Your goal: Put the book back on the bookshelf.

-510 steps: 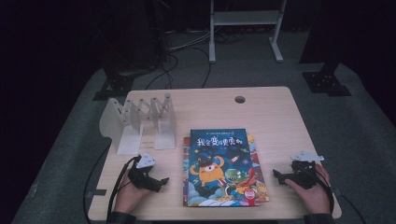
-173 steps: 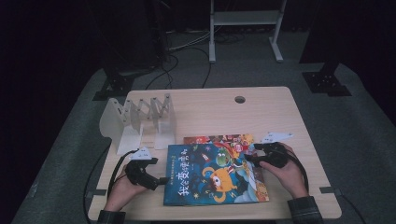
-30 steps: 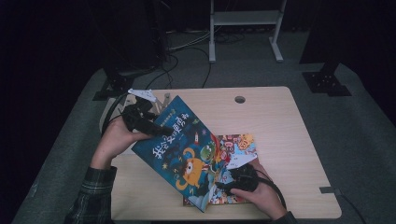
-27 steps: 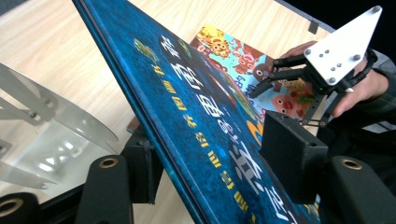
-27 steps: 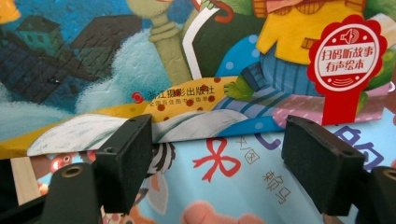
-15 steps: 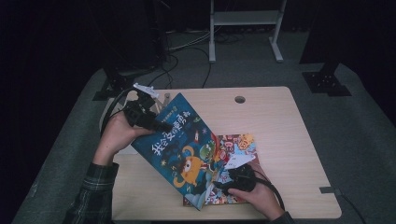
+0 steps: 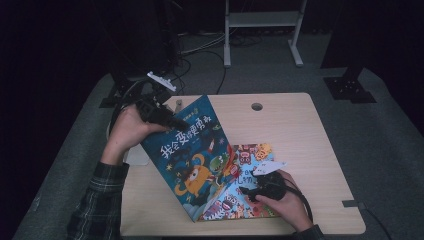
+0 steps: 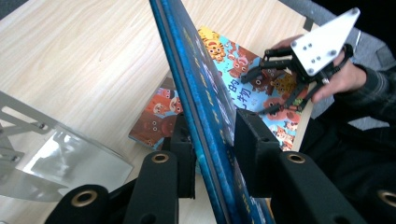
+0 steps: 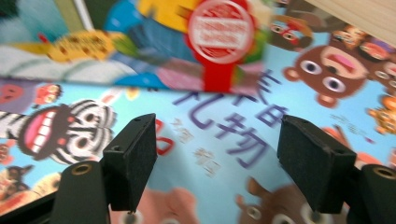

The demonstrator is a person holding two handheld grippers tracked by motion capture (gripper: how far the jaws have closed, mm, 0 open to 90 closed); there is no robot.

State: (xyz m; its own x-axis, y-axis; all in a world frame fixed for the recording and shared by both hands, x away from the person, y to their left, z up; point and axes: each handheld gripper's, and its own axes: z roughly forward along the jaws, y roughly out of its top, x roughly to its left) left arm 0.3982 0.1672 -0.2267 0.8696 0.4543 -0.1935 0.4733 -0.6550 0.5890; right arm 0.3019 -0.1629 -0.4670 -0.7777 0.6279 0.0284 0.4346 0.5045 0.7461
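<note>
blue book (image 7: 192,160): you tilt it up; orange monster on front
left gripper (image 8: 212,154): pinching its edge, just closed
right gripper (image 9: 217,161): apart, over bear book (image 9: 261,116)

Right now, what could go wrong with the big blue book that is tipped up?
The left gripper pinches the blue book only near its top edge, so the book might slip or swing out. Its bottom edge rests on the animal book lying flat, and could drag it along. The right gripper has open jaws over that book without gripping it, so it may not stop a slide.
</note>
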